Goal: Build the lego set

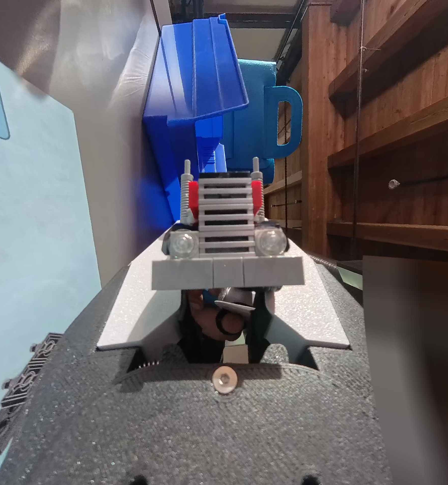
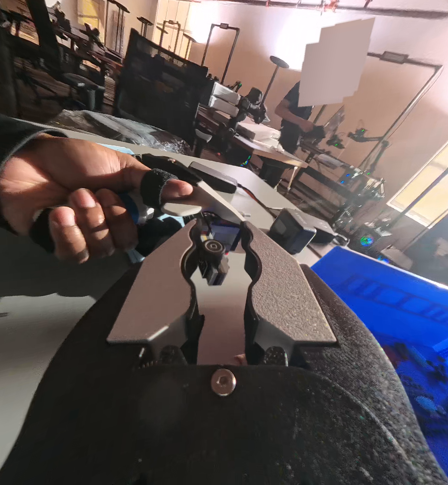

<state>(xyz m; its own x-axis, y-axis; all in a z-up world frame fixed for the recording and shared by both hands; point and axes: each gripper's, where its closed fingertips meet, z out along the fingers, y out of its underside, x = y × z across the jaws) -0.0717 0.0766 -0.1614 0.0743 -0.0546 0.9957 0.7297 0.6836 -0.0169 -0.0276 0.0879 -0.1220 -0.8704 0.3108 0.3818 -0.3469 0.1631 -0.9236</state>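
**Lego truck held between both grippers**

The lego truck (image 1: 227, 231) is clamped at the tips of the left gripper (image 1: 226, 262), its grey grille and bumper facing the camera. Its rear end is enclosed by the right gripper (image 2: 219, 236), closed around it above the table (image 2: 33, 341). A blue bin (image 2: 401, 301) is seen beside it.

the left wrist view is taken from just behind the left gripper (image 1: 227, 262), looking forward along its two pale fingers, very near the grey-grilled brick truck model (image 1: 226, 231) that fills the centre. a tilted bright blue plastic bin (image 1: 191, 86) and brown wooden shelving (image 1: 390, 131) are seen beyond. the right wrist view is aimed along the right gripper (image 2: 219, 228) across a grey table (image 2: 257, 204) toward a far room. the truck model (image 2: 215, 252) and the blue bin (image 2: 390, 299) are shared by both views.
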